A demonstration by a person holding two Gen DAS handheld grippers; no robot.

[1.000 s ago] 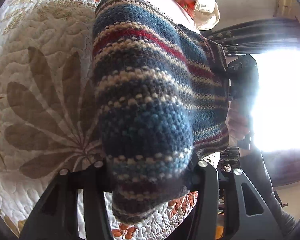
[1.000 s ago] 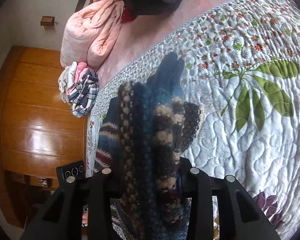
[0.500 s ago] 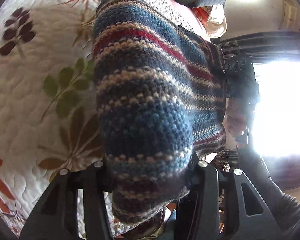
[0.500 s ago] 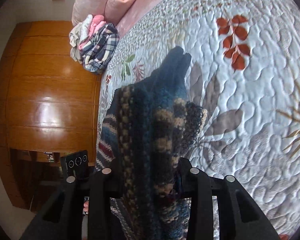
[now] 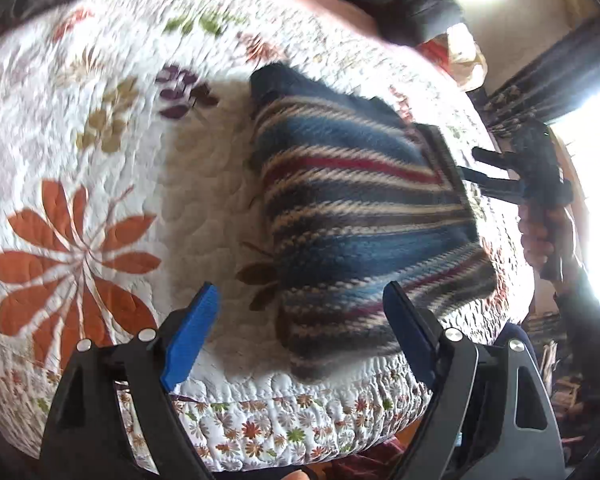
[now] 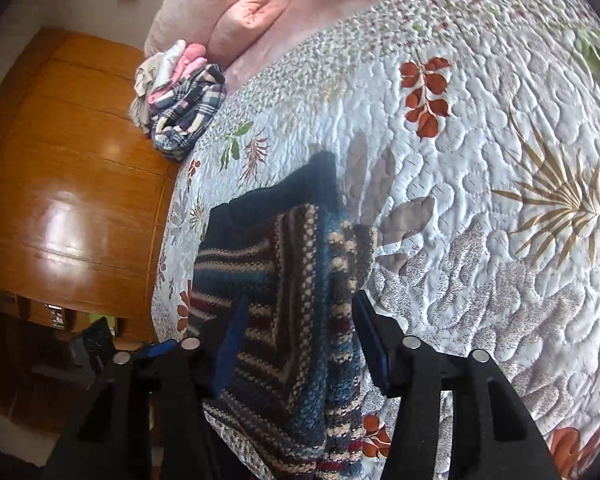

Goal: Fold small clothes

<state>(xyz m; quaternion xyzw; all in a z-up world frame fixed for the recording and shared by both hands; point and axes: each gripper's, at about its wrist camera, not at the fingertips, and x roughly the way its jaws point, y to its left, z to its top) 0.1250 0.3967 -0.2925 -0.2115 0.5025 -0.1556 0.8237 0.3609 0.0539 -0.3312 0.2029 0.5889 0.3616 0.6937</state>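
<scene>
A striped knitted sweater (image 5: pixel 364 216) is laid on the floral quilt (image 5: pixel 100 152) near the bed's front edge, its stripes of blue, cream, dark grey and red running across it, and it appears to be already doubled over on itself. The left gripper (image 5: pixel 300 320) is seen with its blue-padded jaws spread wide and nothing between them, poised just above the near hem of the garment. The right gripper (image 6: pixel 296 332) is seen with its jaws parted as well; a bunched fold of the sweater (image 6: pixel 300 300) lies in the gap, but the pads do not seem to be pressed against the knit, so the fabric is judged to be released rather than clamped. In the left wrist view the right gripper is also glimpsed at the sweater's far side, held by a hand (image 5: pixel 548 236). A small heap of other clothes (image 6: pixel 180 96) is left near the pink duvet (image 6: pixel 228 4) at the far end of the bed. The step in hand is judged to be the setting-down of the sweater after a fold. For the next move, the thick bunched edge on the right side needs to be flattened or regripped, and a clean hold on two corners is called for before a further fold is made
</scene>
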